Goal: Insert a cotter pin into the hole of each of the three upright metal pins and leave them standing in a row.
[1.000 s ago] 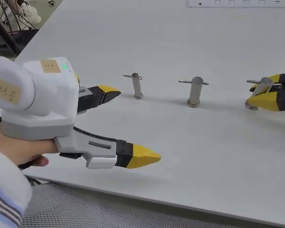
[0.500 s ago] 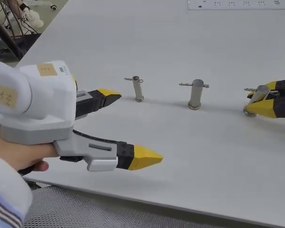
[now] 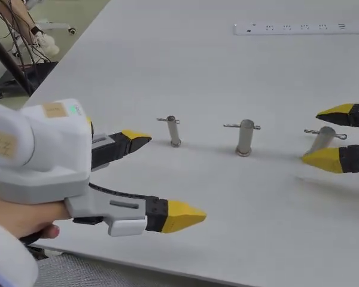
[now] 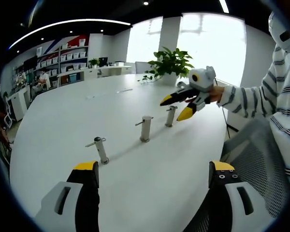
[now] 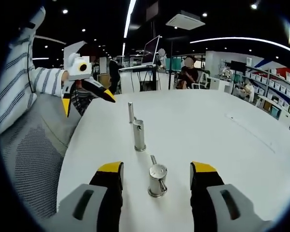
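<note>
White and grey left gripper [image 3: 176, 175], rounded housing [image 3: 42, 149] with tan labels [image 3: 55, 110] and a green light [image 3: 73, 109] behind black, yellow-tipped jaws, right gripper [image 3: 311, 136] the same colours, grey-striped white sleeves [image 5: 24, 92] behind both

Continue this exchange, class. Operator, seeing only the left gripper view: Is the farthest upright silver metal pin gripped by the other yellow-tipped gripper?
Observer: No. The right gripper view shows the right gripper open, with the silver cylindrical metal pin standing between its jaws and a gap on each side.
Operator: Has that pin got its cotter pin?
Observer: Yes. In the head view a thin wire cotter pin crosses it near the top, sticking out on both sides.
</note>
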Motion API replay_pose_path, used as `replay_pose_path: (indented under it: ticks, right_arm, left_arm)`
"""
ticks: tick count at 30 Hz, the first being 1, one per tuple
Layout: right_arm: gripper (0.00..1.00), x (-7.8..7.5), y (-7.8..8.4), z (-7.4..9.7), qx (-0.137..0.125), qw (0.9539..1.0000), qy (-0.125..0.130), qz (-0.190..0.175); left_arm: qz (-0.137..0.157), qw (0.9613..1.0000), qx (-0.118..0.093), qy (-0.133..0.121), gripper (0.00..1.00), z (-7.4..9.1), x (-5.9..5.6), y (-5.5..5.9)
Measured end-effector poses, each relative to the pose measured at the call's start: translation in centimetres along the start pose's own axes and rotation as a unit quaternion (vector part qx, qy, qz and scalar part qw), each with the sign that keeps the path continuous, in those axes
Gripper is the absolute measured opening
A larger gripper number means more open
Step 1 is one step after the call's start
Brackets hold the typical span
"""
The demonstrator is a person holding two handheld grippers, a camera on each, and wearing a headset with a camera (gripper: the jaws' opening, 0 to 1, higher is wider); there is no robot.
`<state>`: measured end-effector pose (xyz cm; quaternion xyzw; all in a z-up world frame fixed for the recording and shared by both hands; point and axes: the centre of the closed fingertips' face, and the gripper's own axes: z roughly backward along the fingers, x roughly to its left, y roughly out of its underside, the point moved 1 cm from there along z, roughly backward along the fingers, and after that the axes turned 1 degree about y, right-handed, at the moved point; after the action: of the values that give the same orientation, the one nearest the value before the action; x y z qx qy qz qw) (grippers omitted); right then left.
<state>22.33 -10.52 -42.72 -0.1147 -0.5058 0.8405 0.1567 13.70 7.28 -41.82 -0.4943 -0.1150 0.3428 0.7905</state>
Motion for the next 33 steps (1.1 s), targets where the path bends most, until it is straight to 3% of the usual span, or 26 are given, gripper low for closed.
replay_pose_path:
  ticks: [1,2,4,10,14,18,23,25,28,29,30,33]
  right_arm:
    - [0.54,0.0,-0.9,0.4,-0.019,0.9996,0.021,0.007]
    - [0.56,0.3,-1.4,0.6,-0.028,0.9993,0.025,0.004]
    - [0.62,1.5,-2.2,1.2,-0.037,0.9990,0.022,-0.013]
    - [0.76,3.0,-3.5,2.7,-0.064,0.9945,0.058,-0.060]
    - [0.77,4.6,-3.8,3.6,-0.085,0.9886,0.074,-0.099]
    - [0.82,5.8,-3.5,4.0,-0.076,0.9860,0.095,-0.114]
    - [0.90,6.3,-2.7,5.1,-0.063,0.9740,0.145,-0.162]
    - [0.92,6.6,-2.6,5.4,-0.060,0.9735,0.151,-0.161]
    - [0.95,7.1,-1.9,6.2,-0.037,0.9687,0.179,-0.168]
    - [0.96,7.1,-1.6,6.4,-0.030,0.9666,0.189,-0.170]
    - [0.99,7.0,-1.3,6.8,-0.019,0.9614,0.211,-0.175]
    - [0.98,7.0,-0.5,7.3,-0.006,0.9529,0.236,-0.190]
  left_arm:
    - [0.007,0.9998,-0.016,-0.003,0.93,0.1,0.0,-0.5]
    - [0.016,0.9989,-0.043,-0.001,0.93,0.2,-0.1,-1.4]
    - [0.028,0.9977,-0.062,0.005,0.95,0.6,-0.3,-2.2]
    - [0.034,0.9969,-0.071,0.005,0.99,1.3,-0.2,-3.1]
    - [0.036,0.9968,-0.071,0.012,0.99,1.5,-0.3,-2.8]
    - [0.043,0.9966,-0.066,0.024,0.99,1.5,-0.6,-2.4]
    - [0.049,0.9963,-0.060,0.035,0.99,1.7,-0.6,-2.0]
    - [0.051,0.9962,-0.060,0.038,0.99,1.8,-0.5,-1.9]
    - [0.056,0.9958,-0.061,0.038,0.98,2.0,-0.2,-1.8]
    - [0.063,0.9956,-0.062,0.033,0.98,2.2,0.2,-1.8]
    - [0.069,0.9952,-0.062,0.032,0.97,2.2,0.4,-1.7]
    - [0.081,0.9944,-0.062,0.030,0.99,2.7,1.1,-1.2]
